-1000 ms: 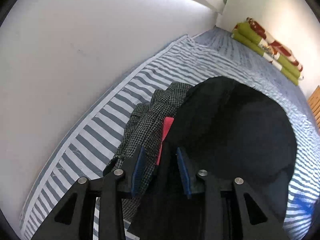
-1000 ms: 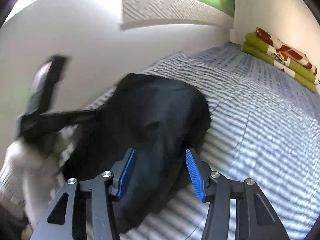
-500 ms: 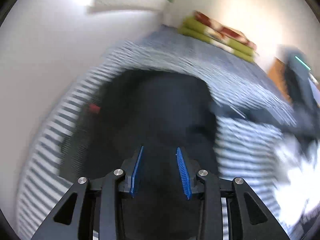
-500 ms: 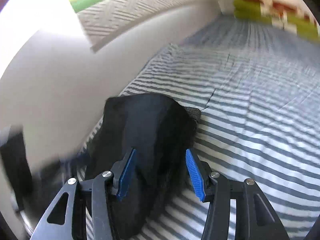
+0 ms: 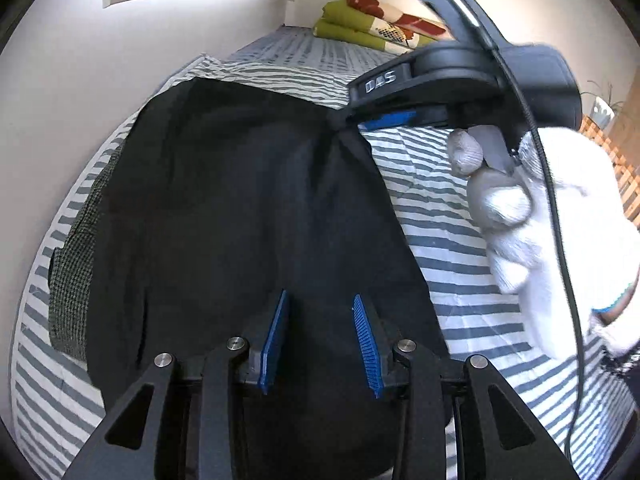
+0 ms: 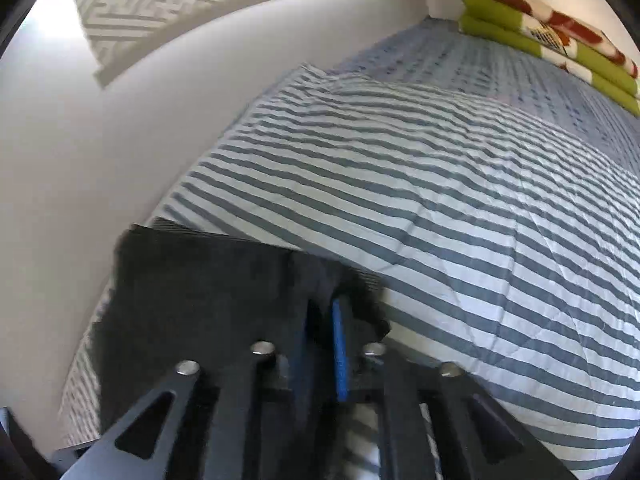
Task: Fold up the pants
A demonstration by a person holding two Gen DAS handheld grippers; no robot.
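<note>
Black pants (image 5: 248,208) lie spread on the striped bedspread (image 5: 448,248). My left gripper (image 5: 320,340) hovers over their near end with its blue pads apart and nothing between them. In the left wrist view my right gripper (image 5: 352,122) is at the pants' far right corner, pinching the cloth, held by a hand in a white glove (image 5: 560,232). In the right wrist view the right gripper (image 6: 322,344) has its blue pads (image 6: 340,352) closed together on the edge of the black pants (image 6: 200,304).
A grey houndstooth garment (image 5: 74,264) pokes out under the pants' left side. Folded green and red bedding (image 5: 372,24) is stacked at the far end by the wall. A white wall (image 5: 80,80) runs close along the left of the bed.
My right gripper has gone from open above the pants to shut on their far edge. The left gripper swung right from the houndstooth side to over the pants' near end, still open.
</note>
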